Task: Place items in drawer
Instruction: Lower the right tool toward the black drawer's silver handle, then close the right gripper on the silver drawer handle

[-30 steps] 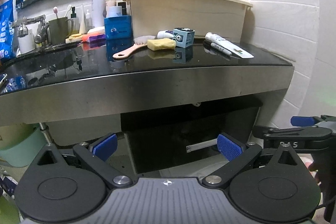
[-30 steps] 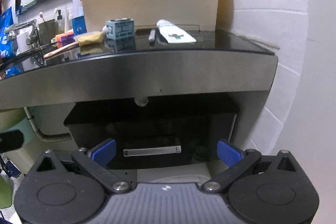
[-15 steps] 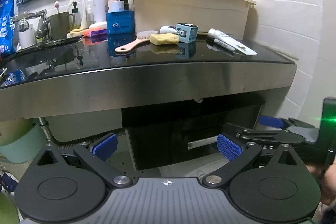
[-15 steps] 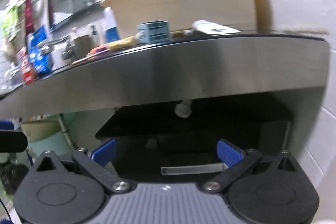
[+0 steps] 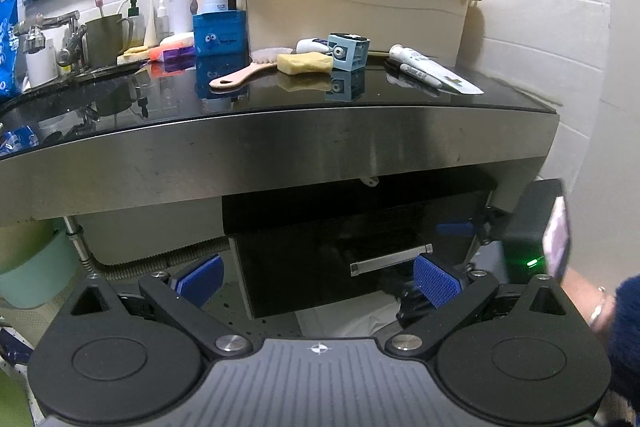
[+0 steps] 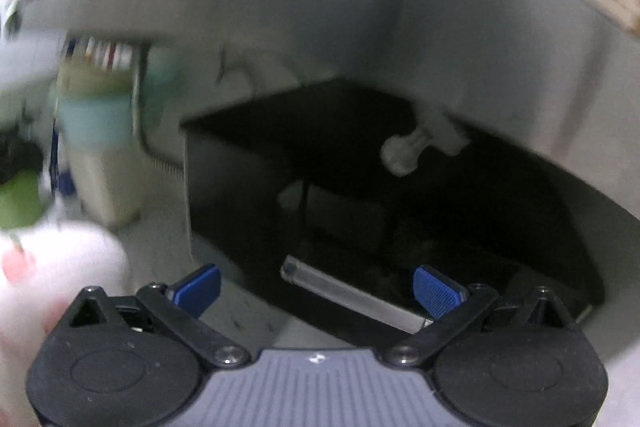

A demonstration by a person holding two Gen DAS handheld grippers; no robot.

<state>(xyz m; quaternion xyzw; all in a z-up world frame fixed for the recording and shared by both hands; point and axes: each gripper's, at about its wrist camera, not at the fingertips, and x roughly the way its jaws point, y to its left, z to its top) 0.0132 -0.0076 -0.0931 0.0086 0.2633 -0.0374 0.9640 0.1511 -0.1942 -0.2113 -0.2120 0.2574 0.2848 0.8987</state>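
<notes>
The right gripper point(image 6: 316, 285) is swinging in low and fast under the tabletop point(image 5: 280, 143), and its view is blurring as it goes: a second ago it was looking level at the tabletop edge, now it is tipping up at the underside, with the drawer's silver handle point(image 6: 352, 295) sitting right between its blue pads. Its jaws are standing wide apart and holding nothing. From the left wrist view the right gripper is showing at the far right, much closer to the drawer point(image 5: 360, 251) than it was a second ago.

The left gripper point(image 5: 318, 275) is hanging back, jaws spread wide and empty, looking at the black drawer front, which is looking shut or nearly so; its handle is lying just left of the right-hand blue pad.

The items are sitting up on the tabletop: the pink brush point(image 5: 246, 73) to the left, the yellow sponge point(image 5: 306, 63) just beside it, the small blue box point(image 5: 349, 51) touching on the sponge's right, and the tube point(image 5: 434, 73) with a marker point(image 5: 416, 75) further right, near the beige tub point(image 5: 356, 15).

So the approach is reading as a reach for the handle, but whether to open the drawer for loading or to press it closed, the pictures are not settling
</notes>
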